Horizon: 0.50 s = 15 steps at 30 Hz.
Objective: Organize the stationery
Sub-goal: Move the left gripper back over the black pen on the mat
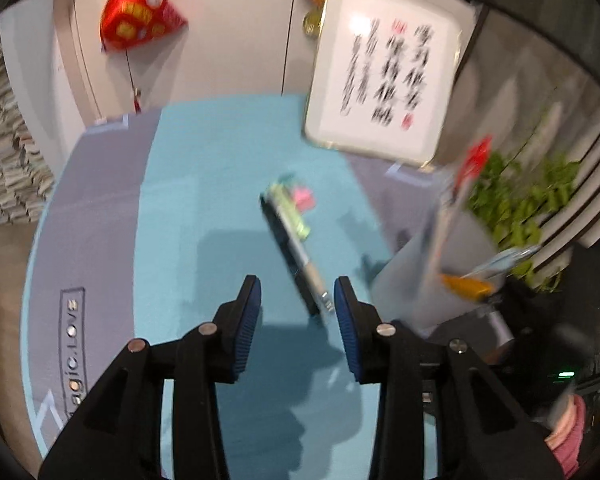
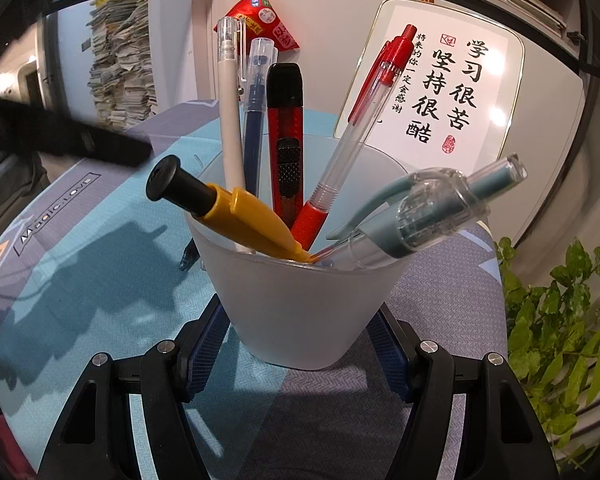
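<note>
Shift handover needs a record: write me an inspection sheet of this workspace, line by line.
Surface: blue and grey desk mat with printed lettering.
Job's things: frosted cup holding a white pen, blue pen, red utility knife, red click pen, yellow-and-black tool and teal click pen; loose pens and a pink item lie on the mat, blurred.
Clutter: nothing seen.
Grippers: left gripper open above the mat, empty; right gripper flanks the cup's base, contact unclear.
Cables: nothing seen.
Surroundings: calligraphy sign, red hanging ornament, green plant, paper stacks.
</note>
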Each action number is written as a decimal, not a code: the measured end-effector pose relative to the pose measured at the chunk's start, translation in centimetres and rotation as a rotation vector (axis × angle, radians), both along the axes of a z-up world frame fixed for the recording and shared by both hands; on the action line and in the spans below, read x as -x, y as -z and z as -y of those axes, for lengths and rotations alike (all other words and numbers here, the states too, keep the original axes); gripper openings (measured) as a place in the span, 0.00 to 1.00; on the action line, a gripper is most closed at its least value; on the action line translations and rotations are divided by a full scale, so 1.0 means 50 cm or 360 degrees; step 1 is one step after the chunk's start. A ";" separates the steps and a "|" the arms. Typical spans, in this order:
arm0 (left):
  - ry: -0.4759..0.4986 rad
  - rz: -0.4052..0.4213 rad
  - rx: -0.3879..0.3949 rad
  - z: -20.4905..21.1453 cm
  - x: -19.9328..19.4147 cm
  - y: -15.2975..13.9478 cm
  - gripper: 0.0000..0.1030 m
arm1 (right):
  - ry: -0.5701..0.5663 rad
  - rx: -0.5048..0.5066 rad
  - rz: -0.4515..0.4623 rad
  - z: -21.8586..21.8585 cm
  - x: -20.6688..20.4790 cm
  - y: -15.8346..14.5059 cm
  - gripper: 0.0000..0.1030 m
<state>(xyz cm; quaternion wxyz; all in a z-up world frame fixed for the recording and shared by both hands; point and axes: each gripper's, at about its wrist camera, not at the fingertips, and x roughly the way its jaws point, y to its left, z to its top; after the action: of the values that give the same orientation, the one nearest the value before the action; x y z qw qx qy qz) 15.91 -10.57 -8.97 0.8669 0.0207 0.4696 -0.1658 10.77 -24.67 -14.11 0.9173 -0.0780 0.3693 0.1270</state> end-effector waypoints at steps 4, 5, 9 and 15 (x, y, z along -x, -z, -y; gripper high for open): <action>-0.0036 -0.0071 -0.0068 0.005 -0.027 0.050 0.34 | 0.0000 0.0003 0.0000 0.001 0.000 -0.001 0.68; -0.0045 -0.0094 -0.0073 0.006 -0.035 0.061 0.34 | 0.0000 0.0002 0.0000 0.001 0.000 -0.001 0.68; -0.0085 -0.0138 -0.0093 0.005 -0.056 0.089 0.34 | 0.0000 0.0001 -0.0001 0.001 0.000 -0.001 0.68; -0.0110 -0.0164 -0.0083 0.005 -0.068 0.104 0.34 | -0.0001 0.0004 -0.0008 0.002 0.001 -0.003 0.68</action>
<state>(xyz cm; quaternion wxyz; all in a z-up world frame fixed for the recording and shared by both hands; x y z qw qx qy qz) 19.32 -10.83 -14.15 0.8459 0.0184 0.5183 -0.1242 10.72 -24.76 -13.98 0.9162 -0.0789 0.3717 0.1269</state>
